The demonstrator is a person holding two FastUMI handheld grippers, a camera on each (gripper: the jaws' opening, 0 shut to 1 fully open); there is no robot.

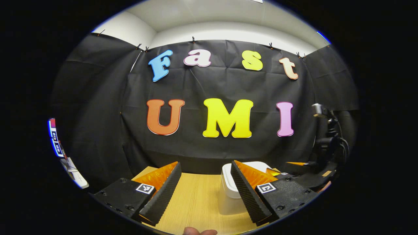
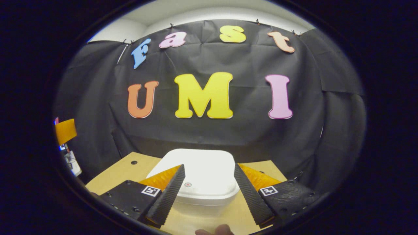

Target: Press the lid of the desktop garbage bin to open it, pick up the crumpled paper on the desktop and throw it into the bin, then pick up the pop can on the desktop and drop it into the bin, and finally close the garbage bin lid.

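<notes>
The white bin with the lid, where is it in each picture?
Left gripper view: the garbage bin sits low and right of centre, partly behind that gripper's right finger.
Right gripper view: the bin sits low in the middle, lid shut, between the open fingers of the right gripper.
Shared landmark: the wooden desktop under the bin.

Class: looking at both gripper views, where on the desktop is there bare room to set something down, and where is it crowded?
Bare wood lies left of the white bin, between the left gripper fingers. Crowded: the bin beneath the right gripper.
</notes>
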